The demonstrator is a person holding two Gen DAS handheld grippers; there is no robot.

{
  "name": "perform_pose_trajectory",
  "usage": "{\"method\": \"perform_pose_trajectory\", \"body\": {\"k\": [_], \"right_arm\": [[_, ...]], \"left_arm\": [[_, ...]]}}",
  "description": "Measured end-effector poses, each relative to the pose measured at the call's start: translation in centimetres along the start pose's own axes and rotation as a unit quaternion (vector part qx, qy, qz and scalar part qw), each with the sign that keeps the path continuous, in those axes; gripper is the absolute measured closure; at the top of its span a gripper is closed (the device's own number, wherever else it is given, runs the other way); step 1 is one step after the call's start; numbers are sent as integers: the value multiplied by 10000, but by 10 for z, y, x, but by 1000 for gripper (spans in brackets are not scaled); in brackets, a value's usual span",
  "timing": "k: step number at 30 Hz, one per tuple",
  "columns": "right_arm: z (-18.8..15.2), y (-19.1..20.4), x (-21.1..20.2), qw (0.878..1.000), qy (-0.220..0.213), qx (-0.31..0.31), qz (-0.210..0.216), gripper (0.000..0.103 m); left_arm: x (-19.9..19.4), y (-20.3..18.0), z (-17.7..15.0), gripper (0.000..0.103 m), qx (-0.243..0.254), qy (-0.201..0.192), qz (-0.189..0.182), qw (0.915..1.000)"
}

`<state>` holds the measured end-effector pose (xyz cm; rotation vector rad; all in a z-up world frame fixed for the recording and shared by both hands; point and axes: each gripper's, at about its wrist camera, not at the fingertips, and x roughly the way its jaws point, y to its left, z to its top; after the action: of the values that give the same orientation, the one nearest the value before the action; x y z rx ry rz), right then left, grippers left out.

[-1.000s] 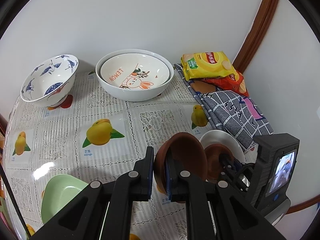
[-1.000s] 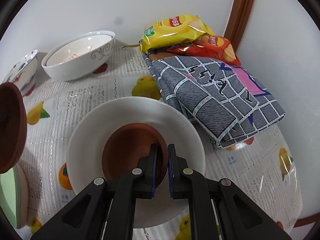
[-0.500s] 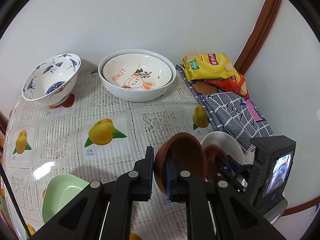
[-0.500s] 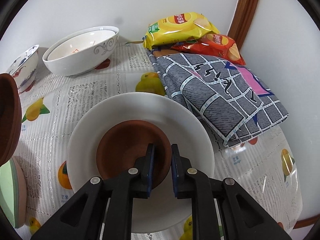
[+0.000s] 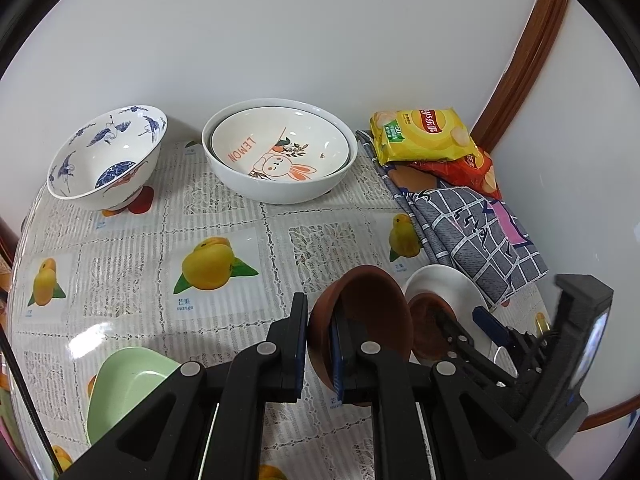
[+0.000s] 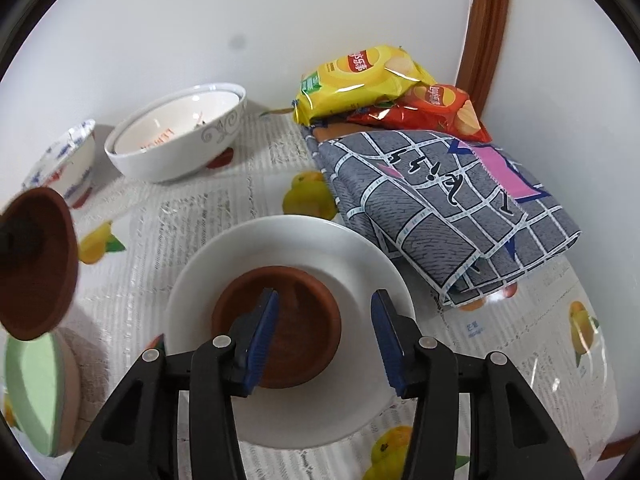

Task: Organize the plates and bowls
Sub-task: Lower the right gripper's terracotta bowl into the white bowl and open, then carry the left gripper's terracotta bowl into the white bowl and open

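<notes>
Against white walls with brown wood trim, a mango-print tablecloth (image 5: 224, 216) covers the table. Left gripper (image 5: 318, 344) clamps a brown bowl (image 5: 372, 312) aloft; right gripper (image 6: 324, 336), jaws just opened, straddles a second brown bowl (image 6: 296, 320) on the white plate (image 6: 360, 256).

The left tongs (image 5: 319, 350) are clamped nearly shut, while the right tongs (image 6: 325, 336) have just been opening, jaws apart.
</notes>
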<state>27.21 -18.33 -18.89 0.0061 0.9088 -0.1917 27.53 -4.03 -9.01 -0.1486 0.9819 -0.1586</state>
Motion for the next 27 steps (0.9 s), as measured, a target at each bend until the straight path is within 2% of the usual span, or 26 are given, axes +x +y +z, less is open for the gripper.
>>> {"method": "perform_pose_trajectory", "body": {"k": [6, 13, 20, 27], "right_arm": [[2, -18, -33, 9993, -284, 248, 46, 55], [0, -65, -74, 9953, -605, 753, 11, 55], [-6, -109, -76, 9891, -529, 1364, 151, 54], [-7, -117, -75, 9895, -512, 1352, 83, 54]], "left_arm": [[2, -7, -2, 93, 82, -9, 0, 10000], [10, -24, -9, 93, 236, 44, -82, 9997], [11, -55, -22, 93, 441, 79, -320, 9985], [18, -80, -24, 93, 456, 236, -158, 9986]]}}
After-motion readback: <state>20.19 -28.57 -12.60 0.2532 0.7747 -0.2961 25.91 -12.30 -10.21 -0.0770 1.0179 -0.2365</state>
